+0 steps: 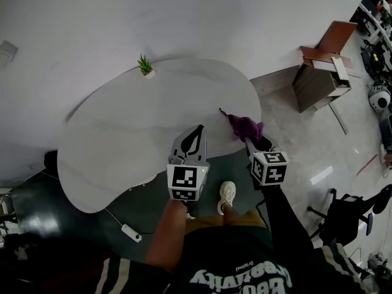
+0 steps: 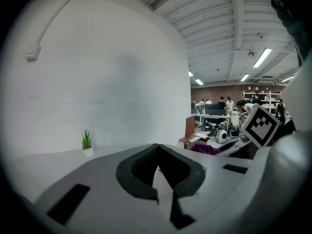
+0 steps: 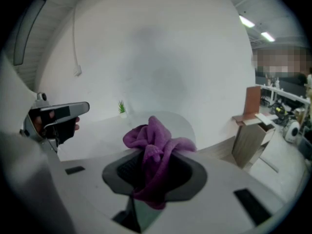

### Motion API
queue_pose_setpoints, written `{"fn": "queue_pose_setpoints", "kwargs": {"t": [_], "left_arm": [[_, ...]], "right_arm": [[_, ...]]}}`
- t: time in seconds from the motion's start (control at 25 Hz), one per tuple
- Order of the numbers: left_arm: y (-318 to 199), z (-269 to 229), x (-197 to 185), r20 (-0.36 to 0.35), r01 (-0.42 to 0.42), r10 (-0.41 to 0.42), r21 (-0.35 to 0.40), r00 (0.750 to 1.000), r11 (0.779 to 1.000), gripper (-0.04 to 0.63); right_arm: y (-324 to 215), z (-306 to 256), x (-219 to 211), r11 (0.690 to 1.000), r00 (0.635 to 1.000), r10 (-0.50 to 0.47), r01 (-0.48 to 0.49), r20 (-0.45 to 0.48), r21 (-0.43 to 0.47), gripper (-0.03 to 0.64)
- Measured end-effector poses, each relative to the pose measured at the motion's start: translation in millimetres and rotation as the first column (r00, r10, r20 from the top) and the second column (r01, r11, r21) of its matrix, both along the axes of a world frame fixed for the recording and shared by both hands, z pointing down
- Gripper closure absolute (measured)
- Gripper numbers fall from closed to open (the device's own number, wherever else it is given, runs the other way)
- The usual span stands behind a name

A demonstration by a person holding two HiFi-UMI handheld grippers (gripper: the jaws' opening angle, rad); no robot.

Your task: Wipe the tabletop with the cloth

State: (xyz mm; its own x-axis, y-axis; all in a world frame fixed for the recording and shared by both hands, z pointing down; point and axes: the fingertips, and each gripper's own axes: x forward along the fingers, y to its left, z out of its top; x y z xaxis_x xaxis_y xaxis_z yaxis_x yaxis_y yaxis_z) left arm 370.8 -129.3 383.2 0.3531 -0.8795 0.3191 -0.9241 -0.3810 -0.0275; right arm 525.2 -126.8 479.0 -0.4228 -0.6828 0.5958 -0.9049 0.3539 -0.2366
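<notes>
A purple cloth [image 1: 245,126] hangs bunched over the right front edge of the white rounded tabletop [image 1: 135,133]. My right gripper [image 1: 251,138] is shut on it. In the right gripper view the cloth [image 3: 155,143] bulges out above the jaws and dangles below them, hiding the fingertips. My left gripper [image 1: 197,133] hovers over the table's front edge, to the left of the cloth. Its jaws meet at the tips with nothing between them [image 2: 158,149]. From the right gripper view, the left gripper [image 3: 61,113] shows at the left, held by a hand.
A small potted plant [image 1: 145,65] stands at the table's far edge by the white wall. A wooden cabinet [image 1: 321,72] is at the right, and an office chair [image 1: 346,216] at the lower right. A power strip [image 1: 130,233] lies on the dark floor beside my shoe [image 1: 227,196].
</notes>
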Motion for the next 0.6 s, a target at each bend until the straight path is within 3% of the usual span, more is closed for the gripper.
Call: {"fn": "queue_pose_setpoints", "kwargs": {"t": [0.12, 0.32, 0.6], "left_arm": [[-3.0, -27.2, -20.5, -0.006, 0.034, -0.034, 0.044, 0.999, 0.998, 0.600], [-1.3, -78.3, -55.2, -0.028, 0.085, -0.083, 0.111, 0.996, 0.990, 0.600], [5.0, -143.5, -105.3, -0.042, 0.167, -0.162, 0.213, 0.986, 0.963, 0.600]], "right_arm": [[-10.9, -45.2, -22.7, 0.985, 0.996, -0.085, 0.084, -0.001, 0.152, 0.506], [-28.2, -125.7, -55.7, 0.918, 0.984, -0.174, 0.172, -0.025, 0.357, 0.507], [-39.2, -214.4, -79.9, 0.830, 0.978, -0.202, 0.197, -0.048, 0.521, 0.506]]}}
